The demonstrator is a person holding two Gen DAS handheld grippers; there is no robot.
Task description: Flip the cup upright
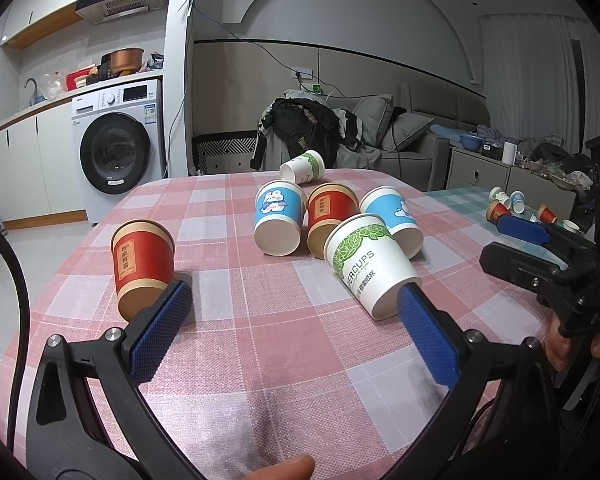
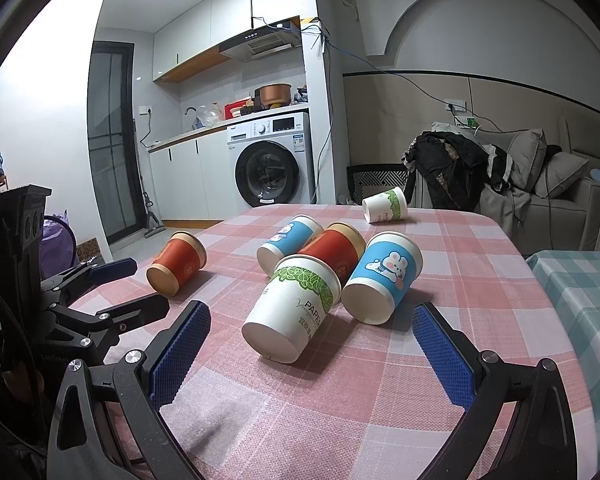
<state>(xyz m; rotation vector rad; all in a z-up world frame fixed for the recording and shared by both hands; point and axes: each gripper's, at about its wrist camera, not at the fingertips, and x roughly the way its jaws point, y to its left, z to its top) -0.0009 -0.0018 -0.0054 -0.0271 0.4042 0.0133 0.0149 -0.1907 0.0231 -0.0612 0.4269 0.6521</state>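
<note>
Several paper cups lie on their sides on a pink checked tablecloth [image 1: 260, 360]. A white cup with green leaves [image 1: 370, 266] lies nearest, bottom toward me; it also shows in the right wrist view [image 2: 292, 306]. Behind it lie two blue rabbit cups [image 1: 278, 218] [image 1: 396, 214] and a red cup [image 1: 328, 214]. Another red cup [image 1: 142, 262] lies apart at the left. A second leaf cup [image 1: 304, 166] lies at the far edge. My left gripper [image 1: 292, 312] is open and empty between the left red cup and the leaf cup. My right gripper [image 2: 312, 336] is open and empty, just in front of the leaf cup.
A second table with a teal checked cloth [image 1: 464, 200] stands to the right with several small cups [image 1: 508, 204]. A chair draped with dark clothes [image 1: 304, 128] stands behind the table. A washing machine [image 1: 116, 140] is at the back left, a sofa [image 1: 412, 136] at the back right.
</note>
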